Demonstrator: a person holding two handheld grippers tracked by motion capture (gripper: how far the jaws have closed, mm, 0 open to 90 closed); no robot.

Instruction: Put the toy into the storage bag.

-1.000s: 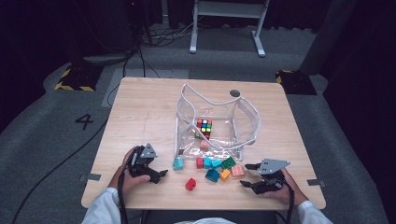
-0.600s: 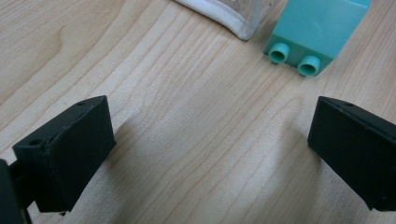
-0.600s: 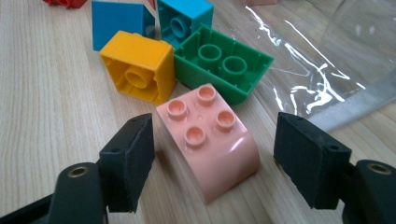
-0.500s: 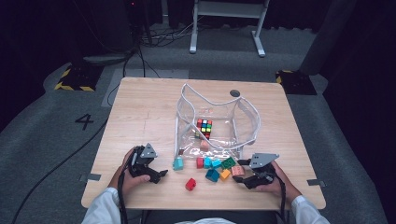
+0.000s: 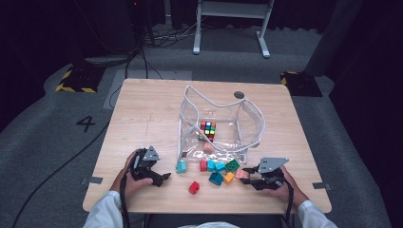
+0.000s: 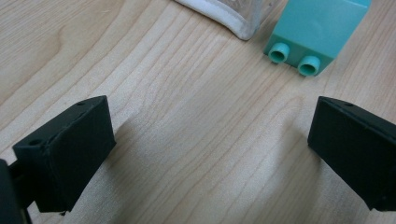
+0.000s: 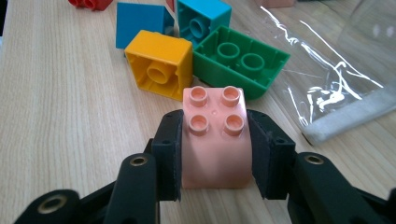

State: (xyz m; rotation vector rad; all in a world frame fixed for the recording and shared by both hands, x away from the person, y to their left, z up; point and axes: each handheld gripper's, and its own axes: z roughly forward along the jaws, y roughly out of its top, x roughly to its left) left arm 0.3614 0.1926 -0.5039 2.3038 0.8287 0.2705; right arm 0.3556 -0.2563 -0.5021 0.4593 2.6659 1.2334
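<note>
Now the pink brick [image 7: 214, 135], light, rigid and smooth-sided, is clamped across its flat sides by the right gripper [image 7: 214, 154], whose fingers have just been closing; the left gripper [image 6: 210, 154] is spread, nothing held.

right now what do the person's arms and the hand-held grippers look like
Each hand-held gripper, left and right, is black with two blocky black jaws, round rivets at the linkage joints and a grey three-cornered plate on top. A black cable trails back from each. The person wears white sleeves.

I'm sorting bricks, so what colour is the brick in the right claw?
Pale pink brick, four studs on top; it shows best in the right gripper view.
</note>
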